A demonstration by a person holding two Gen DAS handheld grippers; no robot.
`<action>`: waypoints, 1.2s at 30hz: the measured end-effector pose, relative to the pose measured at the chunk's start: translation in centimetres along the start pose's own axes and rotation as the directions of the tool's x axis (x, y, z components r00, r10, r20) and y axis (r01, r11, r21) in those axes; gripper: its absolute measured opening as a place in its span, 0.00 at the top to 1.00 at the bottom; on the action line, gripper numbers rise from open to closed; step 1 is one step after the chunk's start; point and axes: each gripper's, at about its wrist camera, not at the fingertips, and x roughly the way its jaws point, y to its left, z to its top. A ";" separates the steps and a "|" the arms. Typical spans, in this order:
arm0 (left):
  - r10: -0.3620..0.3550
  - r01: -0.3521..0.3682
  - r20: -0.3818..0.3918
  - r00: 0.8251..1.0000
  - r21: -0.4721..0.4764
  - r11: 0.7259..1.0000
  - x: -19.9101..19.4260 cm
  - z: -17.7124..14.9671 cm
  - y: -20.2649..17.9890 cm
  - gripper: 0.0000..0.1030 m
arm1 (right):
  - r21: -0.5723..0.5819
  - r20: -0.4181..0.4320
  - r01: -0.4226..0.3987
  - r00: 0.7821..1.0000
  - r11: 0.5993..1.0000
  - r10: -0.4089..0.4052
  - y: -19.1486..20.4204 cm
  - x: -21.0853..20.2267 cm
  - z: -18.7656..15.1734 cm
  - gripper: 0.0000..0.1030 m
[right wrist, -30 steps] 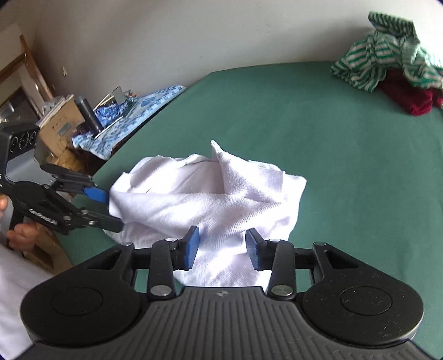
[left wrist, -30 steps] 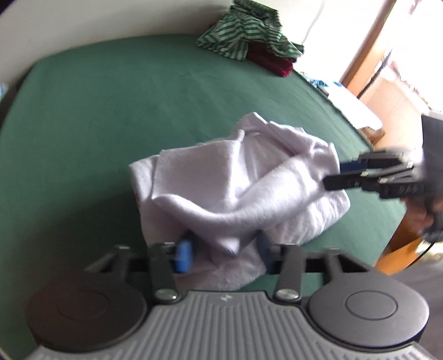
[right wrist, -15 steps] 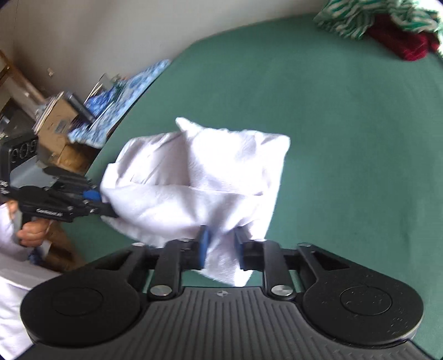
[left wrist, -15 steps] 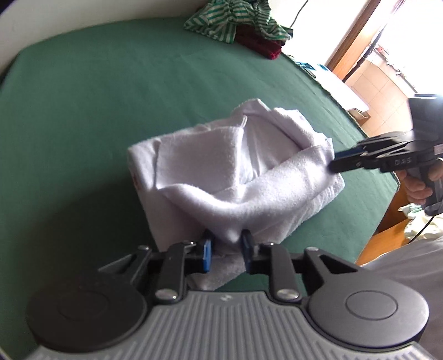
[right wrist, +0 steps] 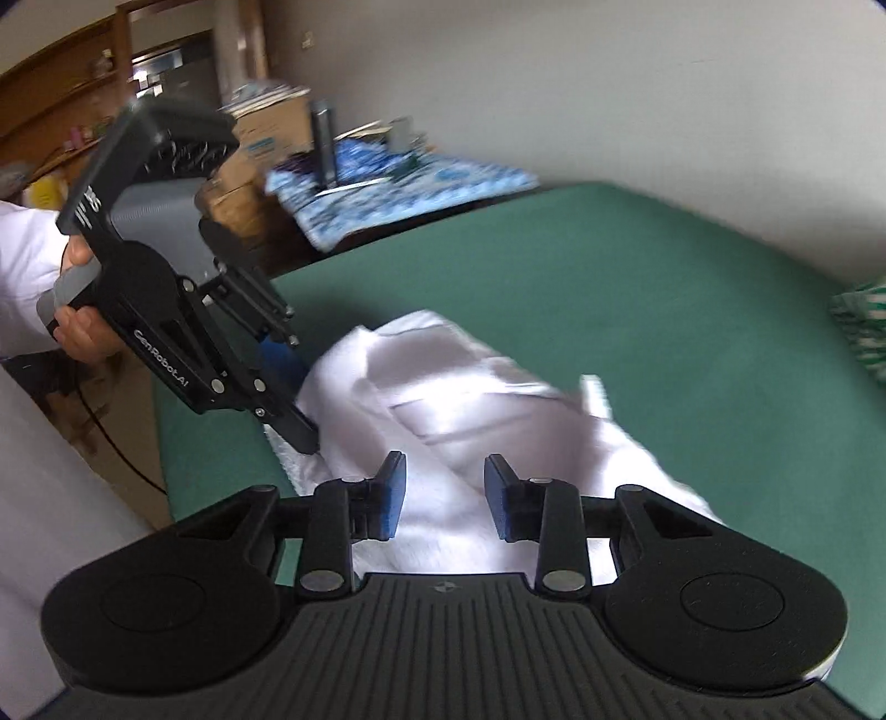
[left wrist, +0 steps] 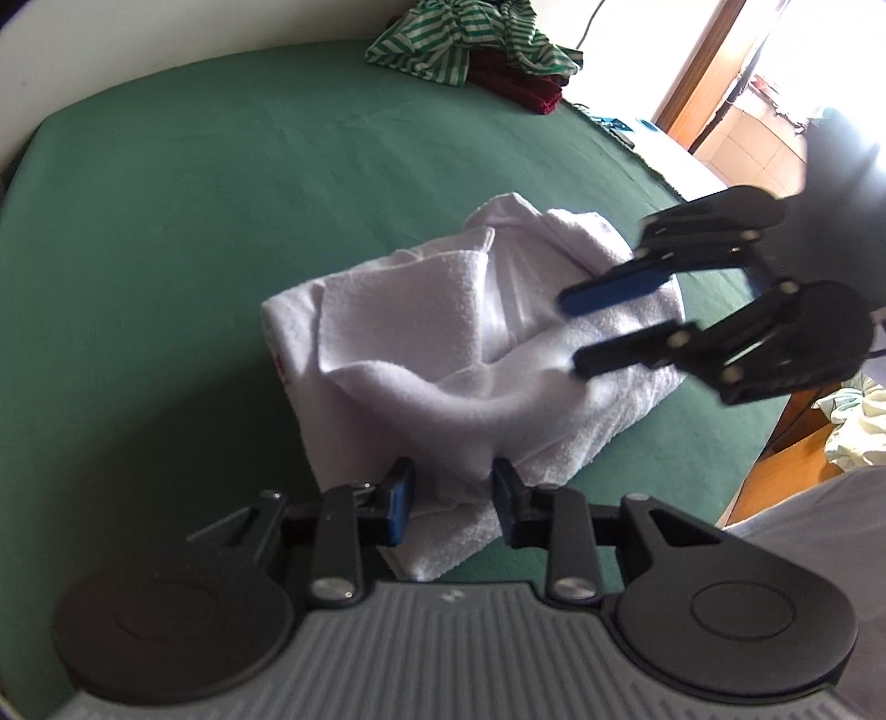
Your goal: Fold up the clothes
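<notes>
A crumpled white towel [left wrist: 421,332] lies in loose folds on the green bed [left wrist: 194,194], near its front corner. My left gripper [left wrist: 451,495] has a thick fold of the towel's near edge between its blue pads, and its jaws are opening. In the right wrist view the same gripper [right wrist: 296,399] sits at the towel's [right wrist: 443,387] left edge, fingers apart. My right gripper [right wrist: 443,493] hovers over the towel's other end, jaws opening, with the cloth lying below the gap. From the left wrist view it [left wrist: 573,332] is blurred, its two fingers spread.
A heap of green-striped clothes [left wrist: 459,39] and a dark red garment [left wrist: 515,86] lies at the bed's far edge. A blue patterned cloth [right wrist: 398,188] and a cardboard box [right wrist: 260,144] stand beyond the bed. The bed's edge drops off beside the towel.
Both grippers had closed on the towel half a second ago; now both stand wider. The right gripper has rolled and swung across the towel's end. The towel has sagged lower.
</notes>
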 end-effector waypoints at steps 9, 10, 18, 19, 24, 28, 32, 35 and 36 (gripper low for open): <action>0.020 -0.019 0.024 1.000 -0.003 1.000 0.0 -0.5 -0.5 0.68 | -0.027 -0.004 -0.060 0.998 0.998 0.060 -1.1 -0.1 2.2 0.96; 0.017 -0.017 0.026 0.999 -0.011 1.000 -0.1 -0.6 -0.4 0.68 | -0.020 0.000 -0.041 0.999 0.999 0.041 -1.4 0.2 2.2 0.96; 0.015 -0.012 0.052 0.999 -0.058 0.998 -1.0 -1.2 -0.2 0.65 | -0.016 -0.023 0.056 0.998 0.998 -0.056 -0.4 0.2 0.9 0.78; 0.015 -0.011 0.055 0.998 -0.067 0.998 -1.1 -1.2 -0.1 0.64 | 0.015 0.021 0.060 0.998 0.998 -0.061 -0.1 -0.7 1.0 0.76; 0.026 -0.022 0.049 0.998 -0.082 0.996 -1.6 -1.5 0.0 0.63 | 0.104 0.144 -0.052 0.989 0.993 0.036 1.9 -1.2 1.2 0.77; 0.108 -0.106 0.069 0.992 -0.041 0.994 -4.2 -1.5 -0.4 0.60 | 0.176 0.008 0.005 1.000 0.984 -0.006 2.7 2.8 -0.1 0.79; 0.147 -0.151 0.150 0.978 0.016 0.988 -5.3 -0.5 -1.9 0.47 | 0.264 0.083 0.027 0.995 0.964 -0.051 1.8 -1.9 -1.1 0.74; 0.115 -0.126 0.167 0.979 0.062 0.990 -3.6 0.2 -3.1 0.42 | 0.379 0.098 0.097 0.985 0.920 -0.143 0.5 -6.6 -3.0 0.68; 0.112 -0.124 0.150 0.982 0.073 0.990 -2.6 0.2 -3.2 0.42 | 0.420 0.083 0.116 0.983 0.900 -0.165 0.0 -8.0 -3.9 0.68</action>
